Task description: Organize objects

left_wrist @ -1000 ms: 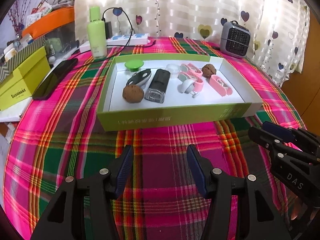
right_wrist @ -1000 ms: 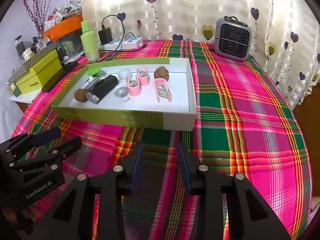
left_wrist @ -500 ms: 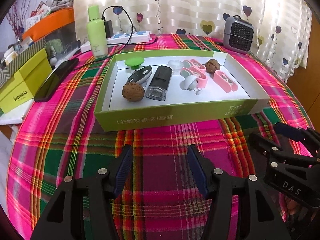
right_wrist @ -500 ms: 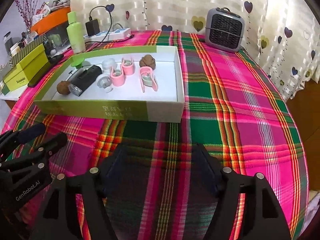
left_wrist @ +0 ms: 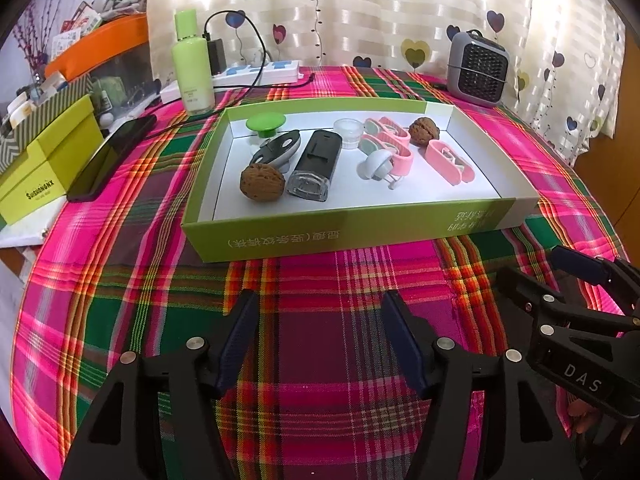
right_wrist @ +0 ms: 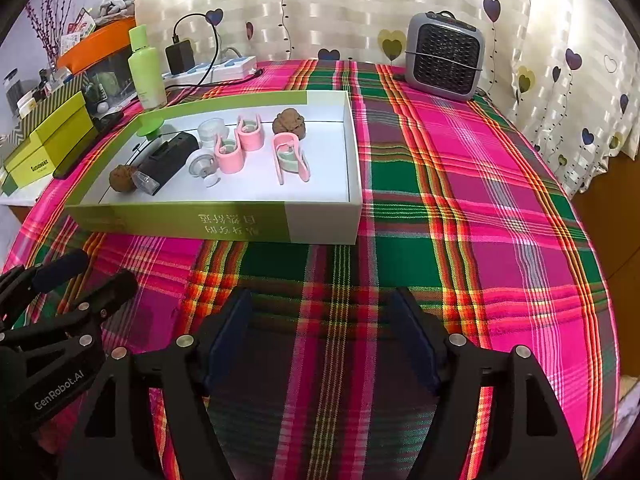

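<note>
A shallow green-and-white box [left_wrist: 352, 236] lies on the plaid tablecloth. Inside it are two walnuts [left_wrist: 262, 181] [left_wrist: 426, 130], a black device [left_wrist: 316, 164], a grey oval gadget [left_wrist: 278, 148], a green cap [left_wrist: 266, 124], a small clear jar [left_wrist: 346, 130], a white round piece [left_wrist: 376, 164] and pink clips [left_wrist: 450, 162]. My left gripper [left_wrist: 320, 304] hovers over the cloth in front of the box, its jaws opening with nothing between them. My right gripper [right_wrist: 320, 300] is beside it, to the right, also opening and empty. Each shows in the other's view [left_wrist: 560, 276] [right_wrist: 92, 272].
Behind the box stand a green bottle [left_wrist: 192, 64], a power strip with a charger [left_wrist: 260, 72] and a small grey heater [left_wrist: 478, 68]. At the left lie a black phone [left_wrist: 112, 156] and a yellow-green carton [left_wrist: 40, 168]. The round table drops off at the right.
The right gripper's jaws have spread from nearly shut to wide. The left gripper's jaws have widened a little. Neither hand has shifted much.
</note>
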Tool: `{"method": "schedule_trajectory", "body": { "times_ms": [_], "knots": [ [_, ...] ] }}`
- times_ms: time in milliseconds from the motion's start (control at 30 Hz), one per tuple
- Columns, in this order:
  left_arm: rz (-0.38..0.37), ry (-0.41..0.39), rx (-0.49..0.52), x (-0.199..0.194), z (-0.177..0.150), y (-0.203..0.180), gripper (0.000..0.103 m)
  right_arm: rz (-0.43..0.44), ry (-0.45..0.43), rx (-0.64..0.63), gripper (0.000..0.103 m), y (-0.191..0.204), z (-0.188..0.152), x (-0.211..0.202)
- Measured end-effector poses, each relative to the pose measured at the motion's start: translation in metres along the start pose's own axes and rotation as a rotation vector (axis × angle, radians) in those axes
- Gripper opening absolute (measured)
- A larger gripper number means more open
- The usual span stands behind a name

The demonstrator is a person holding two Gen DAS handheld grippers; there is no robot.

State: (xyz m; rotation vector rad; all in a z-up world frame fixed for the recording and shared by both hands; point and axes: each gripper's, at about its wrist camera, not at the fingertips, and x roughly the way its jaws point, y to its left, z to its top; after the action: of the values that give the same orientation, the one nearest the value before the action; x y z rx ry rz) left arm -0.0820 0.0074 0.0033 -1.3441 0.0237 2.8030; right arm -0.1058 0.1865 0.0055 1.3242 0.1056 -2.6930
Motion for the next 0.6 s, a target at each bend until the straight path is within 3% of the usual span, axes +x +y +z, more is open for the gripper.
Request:
{"method": "schedule_trajectory", "body": {
  "times_ms": [600],
  "knots": [
    [0.004, 0.000, 0.002, -0.0002, -0.0001, 0.0000, 0.064, 0.000, 0.000, 0.000, 0.073, -0.0005, -0.0001, -0.0003]
  ]
}}
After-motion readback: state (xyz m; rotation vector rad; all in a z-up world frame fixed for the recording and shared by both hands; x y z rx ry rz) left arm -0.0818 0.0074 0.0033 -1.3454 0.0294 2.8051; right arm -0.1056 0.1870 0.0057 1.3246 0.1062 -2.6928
